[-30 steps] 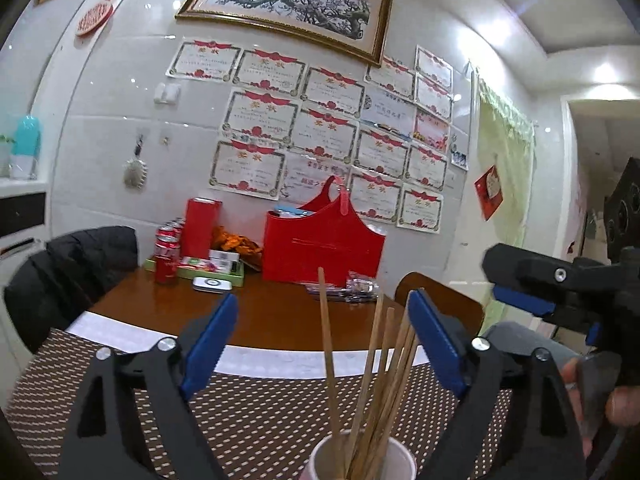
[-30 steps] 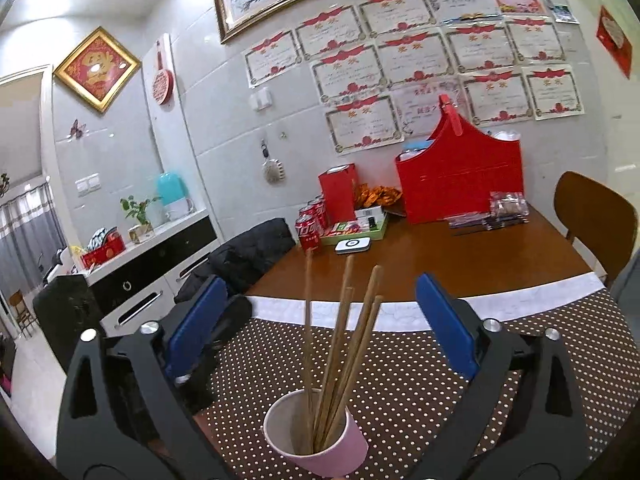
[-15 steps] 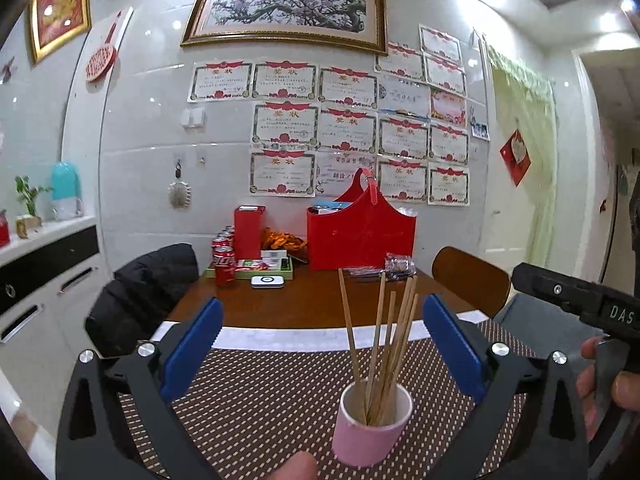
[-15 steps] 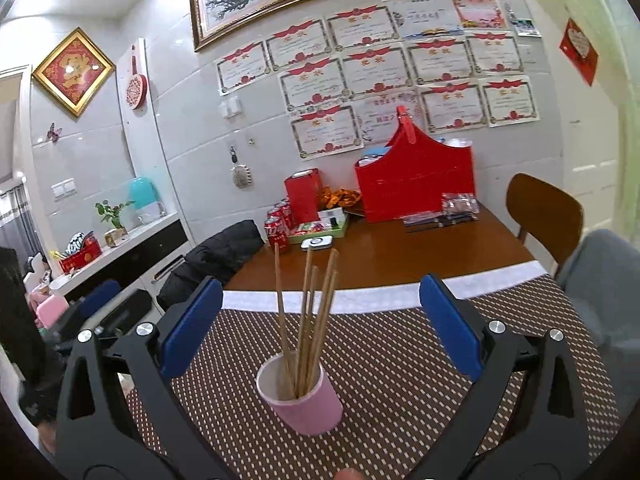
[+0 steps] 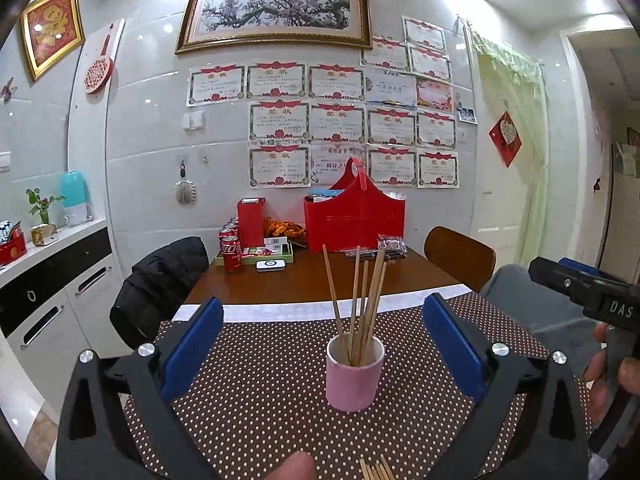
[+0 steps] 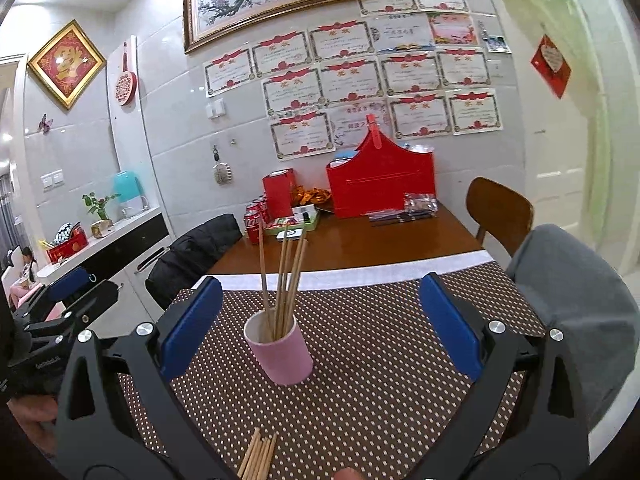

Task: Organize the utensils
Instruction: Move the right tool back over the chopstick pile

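Between spread left hand-held gripper fingers: pink cup, untouched.

I see a red gift basket and cola cans on the wooden table; possibly a jacket covers the chair.

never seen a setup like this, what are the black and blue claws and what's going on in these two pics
Each picture comes from a camera on a hand-held gripper that a person carries, one per hand. The black arms with blue pads are its two fingers. The left gripper and right gripper are both open and hold nothing. Between them a pink cup of chopsticks stands on a dotted mat. More loose chopsticks lie on the mat nearer the cameras. In the left view, the other gripper shows at the right edge.
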### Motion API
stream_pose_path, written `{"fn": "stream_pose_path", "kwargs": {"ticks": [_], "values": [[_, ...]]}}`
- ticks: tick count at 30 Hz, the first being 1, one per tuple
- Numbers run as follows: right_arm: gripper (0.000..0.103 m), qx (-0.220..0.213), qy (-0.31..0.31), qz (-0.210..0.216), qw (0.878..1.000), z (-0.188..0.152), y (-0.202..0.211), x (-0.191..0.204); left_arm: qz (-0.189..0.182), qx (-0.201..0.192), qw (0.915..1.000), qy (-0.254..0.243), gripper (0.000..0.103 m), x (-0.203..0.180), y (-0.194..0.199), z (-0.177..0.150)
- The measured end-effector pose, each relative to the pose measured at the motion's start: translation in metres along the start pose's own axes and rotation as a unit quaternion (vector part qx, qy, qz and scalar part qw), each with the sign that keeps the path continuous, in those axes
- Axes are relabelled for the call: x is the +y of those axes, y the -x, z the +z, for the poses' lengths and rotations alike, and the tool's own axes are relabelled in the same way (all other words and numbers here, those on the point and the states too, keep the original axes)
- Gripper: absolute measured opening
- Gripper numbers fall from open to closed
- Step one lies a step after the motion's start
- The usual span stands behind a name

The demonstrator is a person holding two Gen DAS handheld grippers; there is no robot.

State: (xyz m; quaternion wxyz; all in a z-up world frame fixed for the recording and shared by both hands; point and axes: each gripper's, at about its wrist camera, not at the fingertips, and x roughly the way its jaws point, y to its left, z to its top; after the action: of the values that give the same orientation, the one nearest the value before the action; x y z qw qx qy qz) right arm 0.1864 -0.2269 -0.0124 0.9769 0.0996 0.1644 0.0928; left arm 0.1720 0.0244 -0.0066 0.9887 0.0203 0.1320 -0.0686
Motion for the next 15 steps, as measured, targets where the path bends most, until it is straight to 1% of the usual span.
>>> {"fn": "stream_pose_path", "kwargs": {"ticks": [3,5,10,15], "values": [[0.097,0.007,-0.001,-0.01,1.0,-0.007,0.011,-0.002,0.005,0.007,1.0,-0.005,0.098,-0.004,0.011,-0.009],[0.097,0.017,0.005,-0.006,1.0,-0.014,0.016,-0.001,0.006,0.016,0.9998,-0.009,0.098,-0.005,0.015,-0.017],[0.097,0.037,0.007,-0.006,0.999,-0.034,0.021,-0.001,0.003,0.055,0.9985,-0.002,0.098,-0.003,0.016,-0.042],[0.097,0.053,0.004,-0.005,0.999,-0.043,0.019,0.0,0.01,0.086,0.9962,0.005,0.098,0.003,0.013,-0.062]]}}
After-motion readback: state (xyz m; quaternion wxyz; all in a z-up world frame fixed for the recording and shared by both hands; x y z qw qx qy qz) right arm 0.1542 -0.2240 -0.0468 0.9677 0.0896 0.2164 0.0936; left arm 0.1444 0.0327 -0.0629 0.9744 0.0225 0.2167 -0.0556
